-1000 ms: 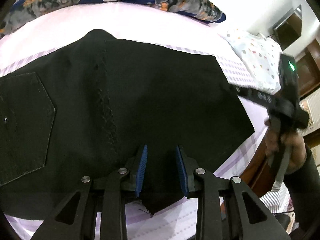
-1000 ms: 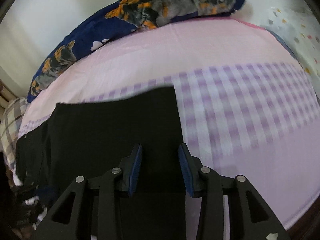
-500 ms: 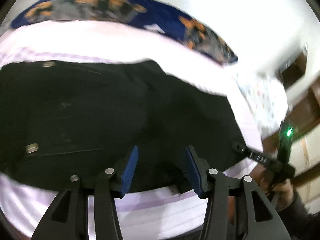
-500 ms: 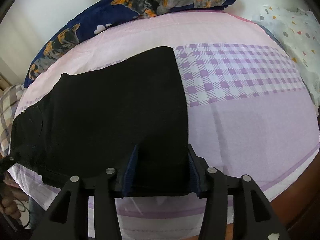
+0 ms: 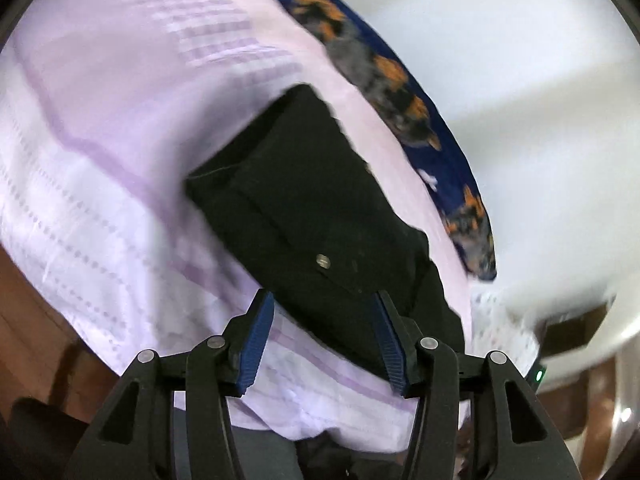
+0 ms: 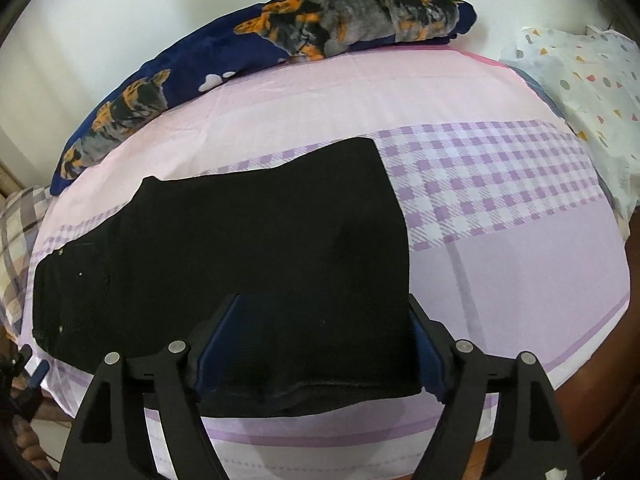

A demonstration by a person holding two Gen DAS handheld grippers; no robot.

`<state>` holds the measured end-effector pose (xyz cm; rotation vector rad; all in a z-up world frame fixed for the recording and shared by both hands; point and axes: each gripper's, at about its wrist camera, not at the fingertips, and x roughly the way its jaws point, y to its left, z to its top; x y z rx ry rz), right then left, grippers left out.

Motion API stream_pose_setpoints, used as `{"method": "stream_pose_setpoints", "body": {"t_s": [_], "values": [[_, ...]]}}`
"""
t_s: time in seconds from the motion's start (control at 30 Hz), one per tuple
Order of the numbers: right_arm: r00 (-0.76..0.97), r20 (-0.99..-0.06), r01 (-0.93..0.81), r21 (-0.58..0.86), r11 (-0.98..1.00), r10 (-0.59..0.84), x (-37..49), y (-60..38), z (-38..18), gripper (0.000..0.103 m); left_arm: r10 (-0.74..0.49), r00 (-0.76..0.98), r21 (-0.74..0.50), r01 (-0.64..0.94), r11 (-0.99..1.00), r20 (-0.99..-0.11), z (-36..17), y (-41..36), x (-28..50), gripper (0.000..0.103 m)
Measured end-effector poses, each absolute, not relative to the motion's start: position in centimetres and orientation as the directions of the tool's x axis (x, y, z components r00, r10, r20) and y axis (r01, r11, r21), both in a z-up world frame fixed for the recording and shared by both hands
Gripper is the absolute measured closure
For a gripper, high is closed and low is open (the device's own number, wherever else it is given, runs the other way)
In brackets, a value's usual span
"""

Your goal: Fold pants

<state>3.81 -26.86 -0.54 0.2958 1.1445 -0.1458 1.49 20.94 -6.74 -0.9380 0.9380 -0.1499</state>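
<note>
Judging from how the black pants lie flat on the bed, near its front edge and already doubled over, I'd say I'm between folds. My right tool hangs wide over their near right corner, gripping nothing. My left tool is wide too, at the waistband end. Next I need to close on that near edge and carry it leftward.

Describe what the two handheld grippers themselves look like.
Both match: left gripper and right gripper have matte black angular linkage arms with triangular cutouts and silver round pivot screws, ending in blue ribbed finger pads. No cables or sleeves show.
</note>
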Motion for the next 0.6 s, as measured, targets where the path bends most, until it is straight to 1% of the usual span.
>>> {"method": "stream_pose_setpoints", "body": {"t_s": [0.17,0.37,0.47,0.6], "values": [[0.402,-0.915,0.257,0.099,0.961,-0.013,3.4,-26.6,-0.3,0.026,-0.466,0.618,-0.744,-0.319,0.587,-0.633,-8.2,22.5,1.9,0.049],[0.405,-0.914,0.287,0.107,0.952,-0.019,2.7,-27.4,0.2,0.026,-0.457,0.64,-0.769,-0.37,0.521,-0.617,-9.8,24.4,2.5,0.048],[0.421,-0.906,0.308,0.111,0.945,-0.031,2.4,-27.8,0.8,0.025,-0.46,0.664,-0.791,-0.359,0.496,-0.59,-10.3,25.2,3.0,0.048],[0.446,-0.894,0.322,0.115,0.94,-0.043,2.2,-28.0,1.6,0.024,-0.434,0.706,-0.806,-0.345,0.48,-0.56,-10.6,25.9,4.1,0.048]]}}
